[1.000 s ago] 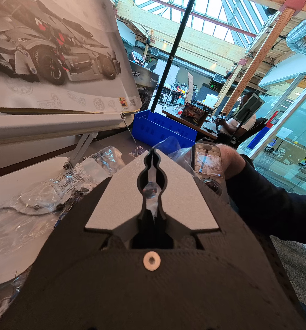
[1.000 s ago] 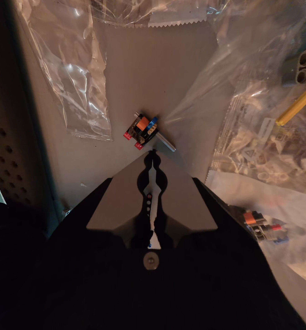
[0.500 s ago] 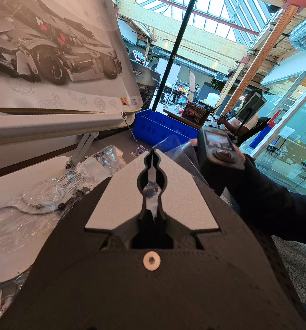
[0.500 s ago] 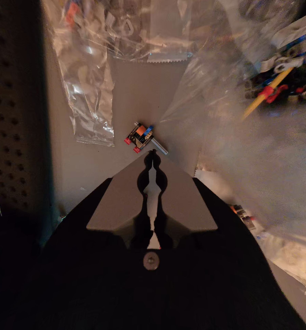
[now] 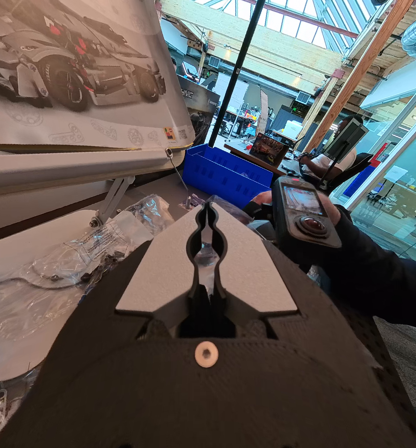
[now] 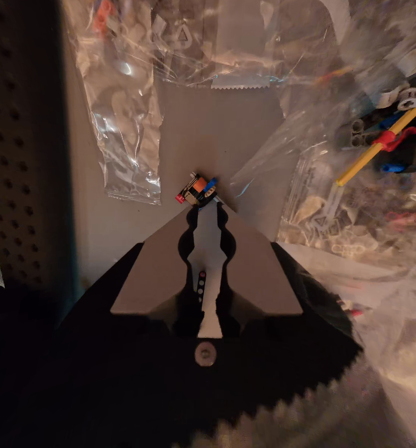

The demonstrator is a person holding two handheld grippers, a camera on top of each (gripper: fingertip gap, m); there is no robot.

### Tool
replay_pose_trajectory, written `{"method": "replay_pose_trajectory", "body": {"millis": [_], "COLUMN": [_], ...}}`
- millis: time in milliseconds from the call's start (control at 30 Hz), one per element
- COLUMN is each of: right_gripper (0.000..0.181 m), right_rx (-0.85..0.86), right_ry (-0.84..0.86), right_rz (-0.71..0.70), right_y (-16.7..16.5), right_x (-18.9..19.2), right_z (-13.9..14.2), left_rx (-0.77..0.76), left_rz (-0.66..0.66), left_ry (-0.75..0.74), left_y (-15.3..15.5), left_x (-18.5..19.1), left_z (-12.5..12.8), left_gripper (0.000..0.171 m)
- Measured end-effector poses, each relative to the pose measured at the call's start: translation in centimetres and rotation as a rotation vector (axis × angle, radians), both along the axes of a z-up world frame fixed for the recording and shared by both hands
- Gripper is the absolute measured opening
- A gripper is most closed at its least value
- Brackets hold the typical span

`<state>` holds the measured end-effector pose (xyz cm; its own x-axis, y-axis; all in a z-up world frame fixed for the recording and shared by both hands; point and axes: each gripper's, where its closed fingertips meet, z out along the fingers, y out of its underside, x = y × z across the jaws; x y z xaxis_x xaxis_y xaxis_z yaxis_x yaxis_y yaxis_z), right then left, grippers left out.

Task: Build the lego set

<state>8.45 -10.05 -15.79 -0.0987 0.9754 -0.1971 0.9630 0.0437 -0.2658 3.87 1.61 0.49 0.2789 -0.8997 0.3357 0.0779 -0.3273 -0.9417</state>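
Left gripper clenched, tips together, clear film visible in the gap behind them; whether pinched, cannot tell. Right gripper released, tips slightly parted, just beside small lego assembly of orange, blue, red and black, mid-desk. Clear parts bags around it; yellow axle build toward right edge. Instruction booklet propped on stand, blue bin behind.
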Motion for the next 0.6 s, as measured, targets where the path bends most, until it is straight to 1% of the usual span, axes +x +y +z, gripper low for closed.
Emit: {"method": "replay_pose_trajectory", "body": {"millis": [200,300,433,533,600], "right_gripper": [0.01,0.002,0.0,0.009,0.013], "right_rx": [0.023,0.036,0.048,0.08,0.099], "right_ry": [-0.038,-0.043,-0.011,0.011,0.023], "right_rz": [0.003,0.014,0.008,-0.018,-0.012], "right_y": [0.4,0.5,0.8,1.6,1.8], "right_x": [0.3,0.2,0.1,0.1,-0.2], "right_z": [-1.0,-1.3,-0.7,-0.2,-0.4], "left_rx": [-0.001,-0.003,-0.003,-0.002,-0.003], "left_rz": [-0.004,-0.002,0.003,0.01,0.011], "left_ry": [0.001,0.0,-0.004,-0.009,-0.01], "left_y": [0.0,0.1,0.2,0.3,0.3], "left_x": [0.1,0.0,-0.1,-0.3,-0.3], "left_z": [-0.1,-0.2,-0.1,0.0,0.0], "left_gripper": [0.0,0.0,0.0,0.0,0.0]}}
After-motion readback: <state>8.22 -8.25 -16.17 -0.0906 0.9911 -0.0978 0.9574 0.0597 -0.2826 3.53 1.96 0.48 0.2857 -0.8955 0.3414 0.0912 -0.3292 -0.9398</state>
